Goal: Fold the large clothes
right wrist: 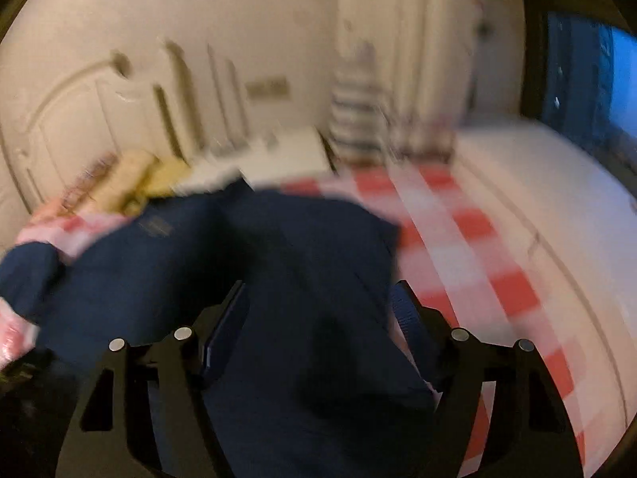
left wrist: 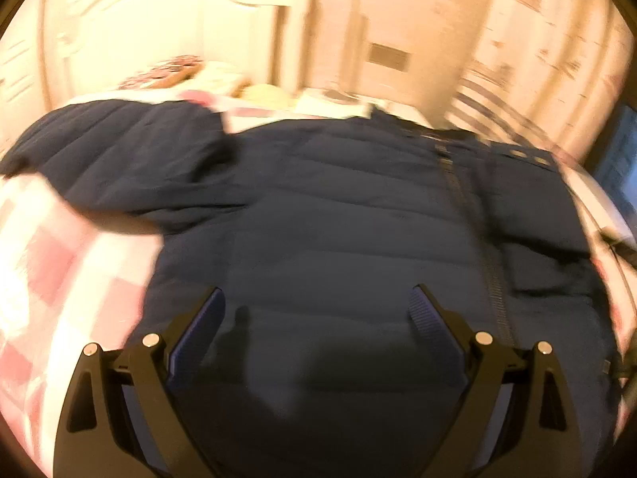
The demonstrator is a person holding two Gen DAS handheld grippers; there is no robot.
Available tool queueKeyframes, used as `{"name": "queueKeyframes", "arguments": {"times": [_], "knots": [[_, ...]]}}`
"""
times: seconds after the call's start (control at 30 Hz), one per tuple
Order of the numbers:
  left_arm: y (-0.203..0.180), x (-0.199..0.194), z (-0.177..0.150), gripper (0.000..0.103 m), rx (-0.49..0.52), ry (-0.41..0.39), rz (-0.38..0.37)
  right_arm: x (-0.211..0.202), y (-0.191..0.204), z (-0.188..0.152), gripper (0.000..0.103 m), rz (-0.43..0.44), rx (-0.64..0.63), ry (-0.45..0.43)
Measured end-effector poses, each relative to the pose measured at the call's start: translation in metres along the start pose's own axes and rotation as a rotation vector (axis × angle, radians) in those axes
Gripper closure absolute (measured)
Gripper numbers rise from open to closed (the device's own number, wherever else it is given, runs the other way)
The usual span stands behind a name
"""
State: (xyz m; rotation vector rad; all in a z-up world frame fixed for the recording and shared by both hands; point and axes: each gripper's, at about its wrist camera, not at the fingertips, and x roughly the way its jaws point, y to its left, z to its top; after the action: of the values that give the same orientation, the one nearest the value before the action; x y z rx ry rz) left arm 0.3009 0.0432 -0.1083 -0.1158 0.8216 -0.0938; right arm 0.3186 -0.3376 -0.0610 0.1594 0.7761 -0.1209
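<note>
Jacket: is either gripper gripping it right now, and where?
Neither. The left gripper and right gripper are both open above the navy puffer jacket; nothing is held.

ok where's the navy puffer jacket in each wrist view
Left wrist: the navy puffer jacket fills the centre and bottom, one sleeve stretched left, zip right of centre.
Right wrist: it fills the lower left and centre, blurred.
Shared landmark: the pink checked bedspread, left of it in one, right in the other.
</note>
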Motion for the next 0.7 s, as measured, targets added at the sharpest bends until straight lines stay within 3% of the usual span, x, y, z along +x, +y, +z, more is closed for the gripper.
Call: {"name": "queueKeyframes", "arguments": {"times": [0.1,0.23,0.4,0.53,0.57,0.63,0.7], "knots": [[-0.028,0.000,0.013,0.010,0.018,0.049,-0.124,0.033,0.000,-0.023,0.030,-0.032,-0.061,0.095],[-0.064,0.021,0.040,0.010,-0.013,0.127,-0.301,0.034,0.011,-0.028,0.030,-0.080,-0.119,0.097],[-0.087,0.064,0.060,0.013,-0.173,0.198,-0.428,0.030,0.003,-0.030,0.029,-0.049,-0.094,0.096],[-0.108,0.089,0.059,0.042,-0.215,0.250,-0.495,0.035,0.006,-0.029,0.029,-0.047,-0.093,0.100],[-0.111,0.089,0.058,0.060,-0.215,0.237,-0.483,0.036,0.005,-0.029,0.029,-0.043,-0.090,0.101],[-0.109,0.076,0.060,0.085,-0.212,0.150,-0.422,0.037,0.004,-0.028,0.029,-0.035,-0.081,0.104],[-0.102,0.052,0.062,0.090,-0.214,0.055,-0.433,0.038,0.003,-0.027,0.028,-0.028,-0.073,0.105]]}}
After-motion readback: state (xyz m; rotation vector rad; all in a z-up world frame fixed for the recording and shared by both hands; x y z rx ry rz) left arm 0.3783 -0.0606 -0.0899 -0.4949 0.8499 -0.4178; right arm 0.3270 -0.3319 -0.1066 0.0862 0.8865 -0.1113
